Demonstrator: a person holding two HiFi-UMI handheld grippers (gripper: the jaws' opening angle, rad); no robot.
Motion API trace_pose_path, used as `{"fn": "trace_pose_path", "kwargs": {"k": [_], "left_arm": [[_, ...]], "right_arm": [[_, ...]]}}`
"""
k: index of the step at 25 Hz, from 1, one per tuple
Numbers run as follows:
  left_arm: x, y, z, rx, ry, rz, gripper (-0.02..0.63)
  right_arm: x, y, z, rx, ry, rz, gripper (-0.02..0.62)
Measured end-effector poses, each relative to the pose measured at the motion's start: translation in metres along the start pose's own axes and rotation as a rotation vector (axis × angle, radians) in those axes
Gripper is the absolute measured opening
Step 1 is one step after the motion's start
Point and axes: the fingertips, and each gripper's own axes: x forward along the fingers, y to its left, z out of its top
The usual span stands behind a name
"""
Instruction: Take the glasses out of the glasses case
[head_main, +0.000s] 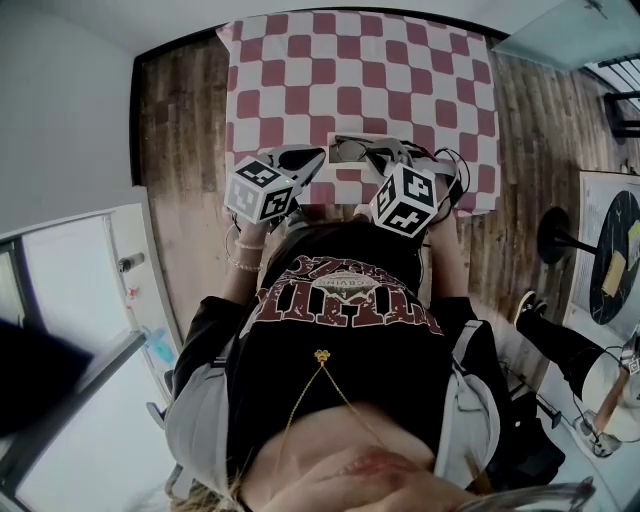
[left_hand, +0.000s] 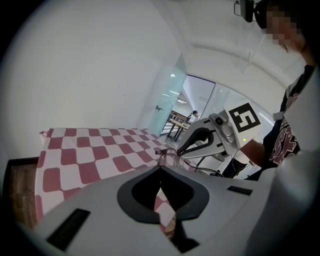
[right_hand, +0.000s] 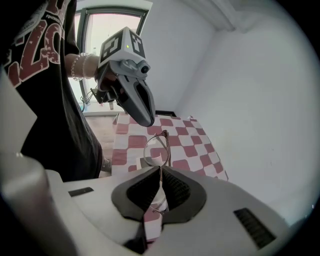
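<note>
Our right gripper (right_hand: 160, 171) is clamped on the thin wire rim of the glasses (right_hand: 157, 145), whose round clear lens stands on edge at mid-frame. Our left gripper (left_hand: 160, 169) has its jaws together at the frame's other end, though we cannot tell if it pinches it. We judge the glasses out and lifted. A small grey shape (right_hand: 144, 161) beneath, perhaps the case, lies on the red-and-white checked cloth (head_main: 360, 70).

Our head view looks steeply down on the counter (head_main: 280, 90). Each gripper view sits low behind its own jaws, close in, facing the other across the glasses (right_hand: 157, 146), which all three share.
</note>
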Motion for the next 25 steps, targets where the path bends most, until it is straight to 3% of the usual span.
{"fn": "trace_pose_path", "kwargs": {"k": [25], "left_arm": [[0.007,-0.005,-0.002,0.009,0.015,-0.012,0.000]], "right_arm": [[-0.062,-0.033,0.027,-0.038,-0.071,-0.163,0.026]]}}
